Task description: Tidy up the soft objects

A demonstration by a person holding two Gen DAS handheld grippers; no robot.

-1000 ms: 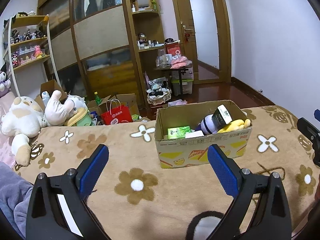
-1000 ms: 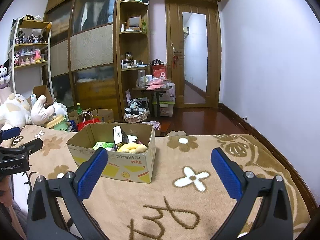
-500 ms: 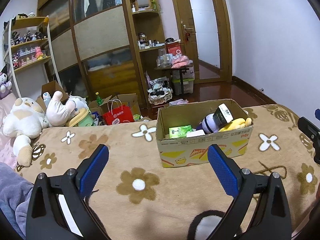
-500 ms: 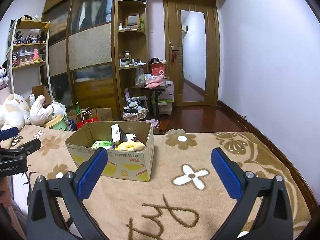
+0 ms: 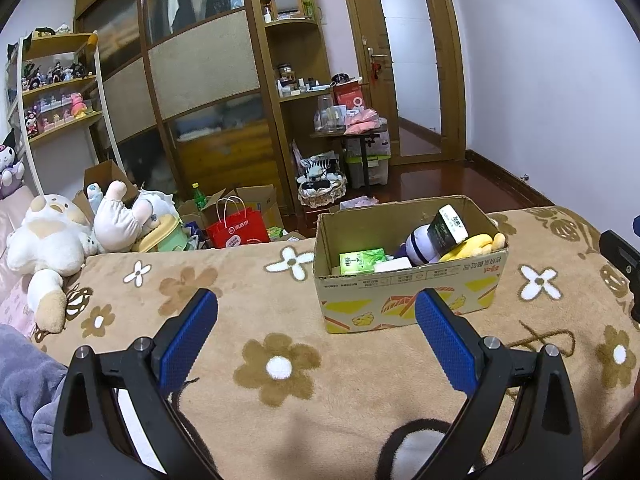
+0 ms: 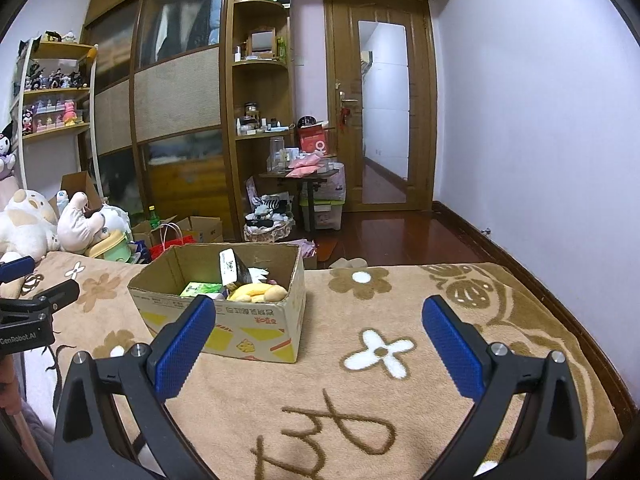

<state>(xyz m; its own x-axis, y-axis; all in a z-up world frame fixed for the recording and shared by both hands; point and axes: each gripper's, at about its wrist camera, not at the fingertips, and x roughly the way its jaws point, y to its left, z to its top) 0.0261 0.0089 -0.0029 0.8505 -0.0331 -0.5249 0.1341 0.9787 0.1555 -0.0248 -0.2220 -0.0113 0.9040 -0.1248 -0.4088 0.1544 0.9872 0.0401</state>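
Right now both tongs hang over a tan flower-print blanket (image 5: 280, 392) on the bed, w/ nothing between the blue pads. Left tongs (image 5: 316, 336) are spread wide, empty; right tongs (image 6: 318, 340) likewise spread wide, empty.

Writing: left unit's body, seen at the left edge of the right wrist view, reads "GenRobot.AI". Cardboard box (image 6: 256, 330) has red Chinese print along its front top edge plus yellow and orange graphics; chars too small to read. Red paper bag (image 5: 238, 232) on the floor past the bed has a white round logo w/ Chinese text, not legible.

Box sits on the blanket, ahead of the left tongs and ahead-left of the right tongs, top open. Inside: yellow plush (image 5: 472, 246) at the right end, purple-and-white soft toy (image 5: 416, 246) beside it, a dark packet w/ a white label (image 5: 450, 226) leaning on them, green pack (image 5: 360, 260) at the left, white item just beside it.

Big white-and-tan plush (image 5: 44, 240) lies at the bed's far left corner, well apart from the box.
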